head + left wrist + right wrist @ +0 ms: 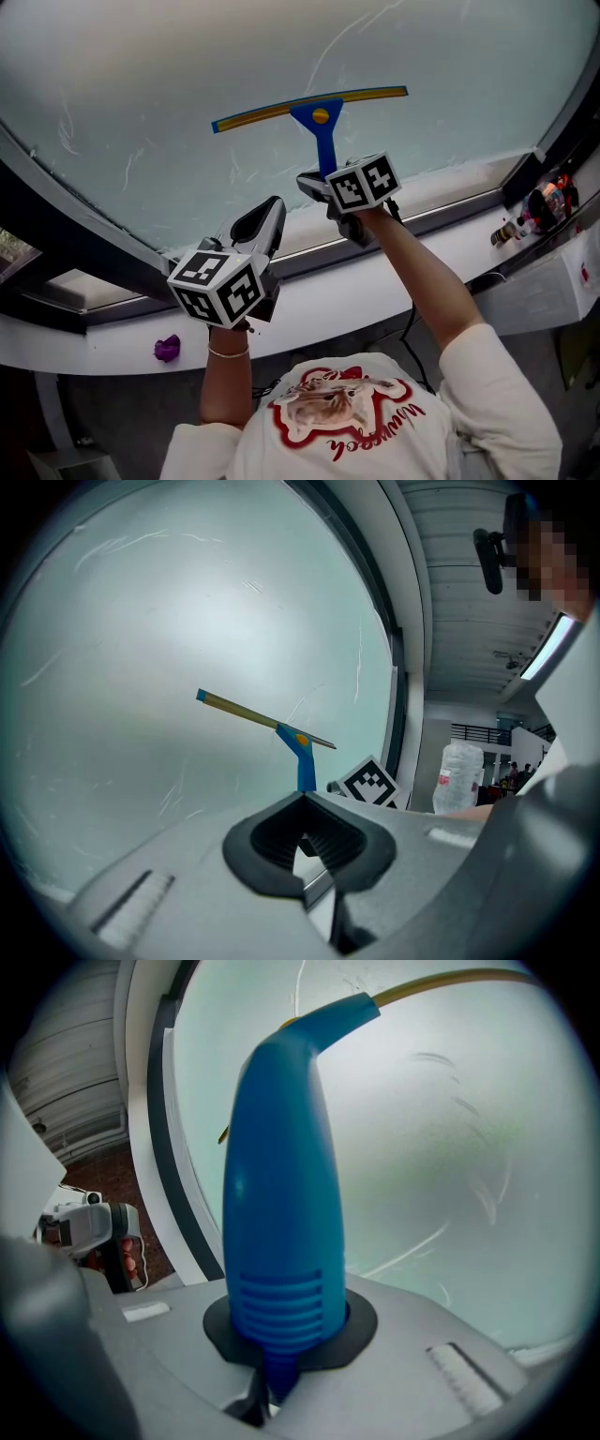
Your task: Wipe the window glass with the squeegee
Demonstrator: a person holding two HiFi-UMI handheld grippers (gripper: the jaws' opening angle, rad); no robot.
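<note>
The squeegee (323, 131) has a blue handle and a yellow blade (309, 105) that lies across the window glass (187, 94), roughly level. My right gripper (319, 180) is shut on the lower end of the handle, just above the sill. In the right gripper view the blue handle (281, 1194) rises from between the jaws of the right gripper (281, 1335). My left gripper (272, 208) hangs lower left of the squeegee, apart from it, shut with nothing in it. From the left gripper (305, 841) I see the squeegee (302, 752) ahead on the glass.
A white sill (309, 291) runs below the dark window frame (56, 216). A small purple object (167, 349) lies on the sill at the left. Small bottles (525, 220) stand at the sill's right end. The glass carries faint streaks.
</note>
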